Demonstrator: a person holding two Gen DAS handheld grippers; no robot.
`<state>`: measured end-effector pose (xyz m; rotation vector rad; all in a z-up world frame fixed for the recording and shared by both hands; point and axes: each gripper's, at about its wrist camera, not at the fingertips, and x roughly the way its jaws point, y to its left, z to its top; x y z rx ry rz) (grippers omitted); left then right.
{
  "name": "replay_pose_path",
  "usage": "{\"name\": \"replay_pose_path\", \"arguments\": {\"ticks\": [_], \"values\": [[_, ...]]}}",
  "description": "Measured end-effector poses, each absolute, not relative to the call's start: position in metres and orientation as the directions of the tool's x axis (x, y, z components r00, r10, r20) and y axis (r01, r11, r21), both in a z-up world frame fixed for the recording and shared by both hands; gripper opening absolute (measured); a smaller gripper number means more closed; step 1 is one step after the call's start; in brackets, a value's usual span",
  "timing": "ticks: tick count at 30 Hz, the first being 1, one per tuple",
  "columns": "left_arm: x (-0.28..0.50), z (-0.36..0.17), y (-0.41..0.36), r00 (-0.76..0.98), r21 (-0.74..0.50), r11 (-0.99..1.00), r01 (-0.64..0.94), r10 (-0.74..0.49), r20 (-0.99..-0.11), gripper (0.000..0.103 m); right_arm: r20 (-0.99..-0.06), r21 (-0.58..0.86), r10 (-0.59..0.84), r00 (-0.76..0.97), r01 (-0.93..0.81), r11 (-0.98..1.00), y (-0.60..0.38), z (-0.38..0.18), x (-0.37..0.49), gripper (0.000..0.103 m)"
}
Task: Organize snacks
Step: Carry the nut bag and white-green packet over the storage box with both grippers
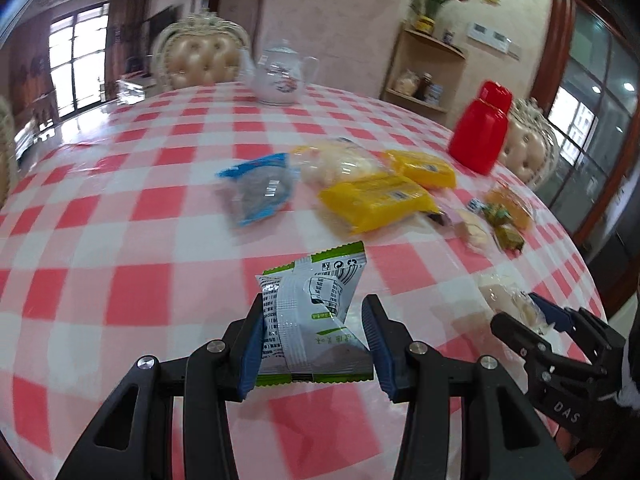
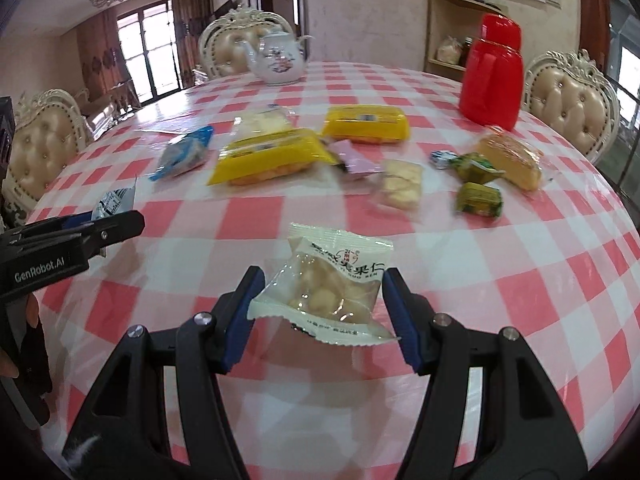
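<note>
Angled down over the checked tablecloth (image 2: 320, 208), the left gripper (image 1: 316, 344) pinches a green-edged packet (image 1: 316, 316) and the right gripper (image 2: 324, 312) a clear nut packet (image 2: 328, 280), short of yellow packets (image 2: 272, 156) near the red flask (image 2: 492, 76).

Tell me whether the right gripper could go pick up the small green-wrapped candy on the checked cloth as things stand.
Probably not yet: the right gripper is shut on a clear packet of pale nuts. The small green-wrapped candy lies ahead on the pink-and-white checked cloth, with nothing between.
</note>
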<state>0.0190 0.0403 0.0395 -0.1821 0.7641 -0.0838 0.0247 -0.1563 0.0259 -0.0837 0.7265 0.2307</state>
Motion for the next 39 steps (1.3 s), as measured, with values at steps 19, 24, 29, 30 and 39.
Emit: {"name": "replay_pose_path", "arguments": {"ticks": [19,24,29,30,39], "values": [[-0.086,0.058,0.124,0.763,-0.177,0.974,-0.144,-0.005,-0.647,0.048,-0.625,-0.102,0.273,0.731,-0.424,0.9,-0.038,0.041,-0.033,0.064],[-0.12,0.059,0.155,0.766,-0.161,0.968,-0.194,0.047,-0.641,0.048,-0.611,-0.123,0.319,0.725,-0.485,0.866,-0.005,0.045,-0.054,0.064],[-0.157,0.057,0.194,0.76,-0.147,0.953,-0.264,0.111,-0.641,0.048,-0.605,-0.136,0.366,0.707,-0.545,0.827,0.028,0.045,-0.073,0.064],[-0.163,0.056,0.201,0.758,-0.147,0.95,-0.276,0.121,-0.641,0.048,-0.606,-0.139,0.375,0.701,-0.558,0.818,0.036,0.044,-0.077,0.064],[-0.228,0.052,0.271,0.729,-0.129,0.903,-0.411,0.24,-0.641,0.048,-0.62,-0.137,0.497,0.608,-0.707,0.694,0.111,0.041,-0.125,0.064]]}}
